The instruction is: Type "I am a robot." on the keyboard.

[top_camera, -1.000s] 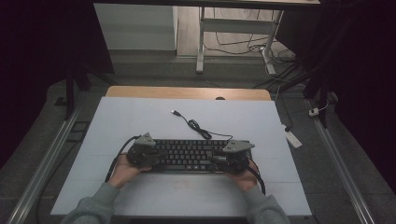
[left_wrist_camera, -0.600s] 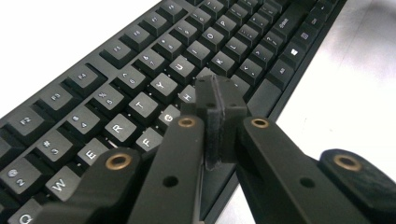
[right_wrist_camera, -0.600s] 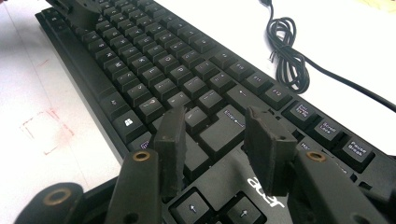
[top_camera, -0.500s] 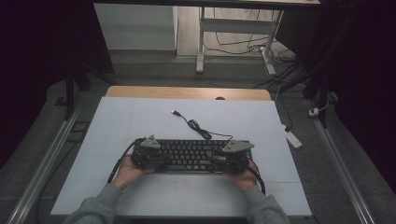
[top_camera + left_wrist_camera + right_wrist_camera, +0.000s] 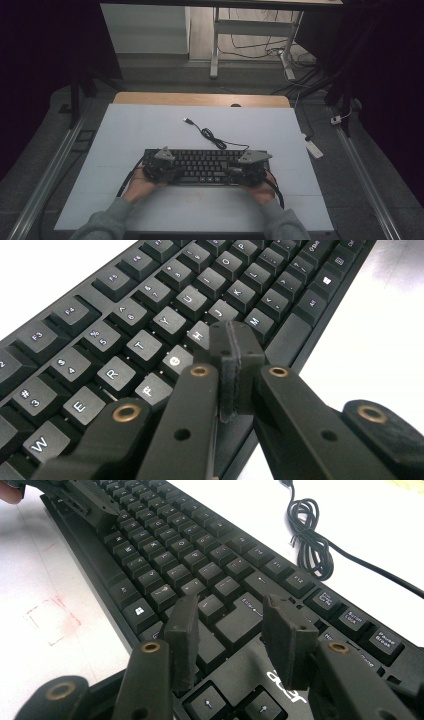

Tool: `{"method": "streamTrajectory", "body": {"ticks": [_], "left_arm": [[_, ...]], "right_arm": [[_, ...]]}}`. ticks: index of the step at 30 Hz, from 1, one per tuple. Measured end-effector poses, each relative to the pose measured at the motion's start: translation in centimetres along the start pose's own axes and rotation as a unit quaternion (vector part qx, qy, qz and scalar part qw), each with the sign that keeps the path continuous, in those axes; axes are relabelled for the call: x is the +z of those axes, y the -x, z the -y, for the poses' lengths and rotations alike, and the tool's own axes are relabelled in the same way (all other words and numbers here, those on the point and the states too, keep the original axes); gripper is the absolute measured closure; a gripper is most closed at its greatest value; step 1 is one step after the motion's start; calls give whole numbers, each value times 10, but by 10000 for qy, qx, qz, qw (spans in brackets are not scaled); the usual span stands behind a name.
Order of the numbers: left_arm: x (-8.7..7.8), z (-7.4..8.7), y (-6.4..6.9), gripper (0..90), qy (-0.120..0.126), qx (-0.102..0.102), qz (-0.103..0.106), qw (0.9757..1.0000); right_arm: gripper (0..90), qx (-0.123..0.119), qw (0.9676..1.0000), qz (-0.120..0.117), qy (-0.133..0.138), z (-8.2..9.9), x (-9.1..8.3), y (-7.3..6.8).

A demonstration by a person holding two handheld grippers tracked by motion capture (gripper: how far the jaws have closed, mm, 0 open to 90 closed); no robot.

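Room: dim, dark at both sides of the frame; pale surface (image 5: 150,130) lying lit at centre, with a wooden strip (image 5: 200,99) running along its far edge.
Keyboard (image 5: 205,165): lying flat in the lower middle of the high view, long side running left to right, near the person's edge of the surface.
Cable (image 5: 210,134): trailing from the keyboard's back toward the upper middle, loosely coiled, plug (image 5: 188,121) resting bare on the surface.
Left gripper (image 5: 234,357): jaws closed together with nothing between them, tip hovering over the letter rows near H and J, seemingly set like a single finger for pressing a key.
Right gripper (image 5: 235,630): jaws standing apart and gripping nothing, hanging over the Enter and Shift keys at the keyboard's right end, near the arrow keys.
Hands: left hand (image 5: 137,186) and right hand (image 5: 260,190) coming in from the bottom, one at each end of the keyboard, likely for reaching both halves.
Edges: keyboard's front edge lying close to the forearms.
Open room: wide bare stretches lying left, right and beyond the keyboard; only the cable coil crossing the far part.
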State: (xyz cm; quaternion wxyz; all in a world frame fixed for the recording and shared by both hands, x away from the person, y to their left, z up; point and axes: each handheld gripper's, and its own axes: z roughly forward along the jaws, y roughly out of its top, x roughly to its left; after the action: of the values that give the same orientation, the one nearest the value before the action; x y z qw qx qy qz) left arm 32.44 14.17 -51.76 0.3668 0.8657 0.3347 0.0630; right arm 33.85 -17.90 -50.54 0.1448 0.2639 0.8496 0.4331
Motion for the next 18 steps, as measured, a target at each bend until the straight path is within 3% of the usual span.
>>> {"method": "streamTrajectory", "body": {"ticks": [10,13,15,18], "left_arm": [[4,1,0,888,-110,-32,23,9999],[5,2,-1,889,-62,-83,42,9999],[3,2,0,889,-57,-6,-41,10000],[-2,0,0,888,129,-27,-61,9999]], "right_arm": [[583,3,10000,-4,-10,0,0,0],[583,-6,10000,15,-20,0,0,0],[583,-8,10000,14,-17,0,0,0],[583,-6,10000,-5,-1,0,0,0]]}}
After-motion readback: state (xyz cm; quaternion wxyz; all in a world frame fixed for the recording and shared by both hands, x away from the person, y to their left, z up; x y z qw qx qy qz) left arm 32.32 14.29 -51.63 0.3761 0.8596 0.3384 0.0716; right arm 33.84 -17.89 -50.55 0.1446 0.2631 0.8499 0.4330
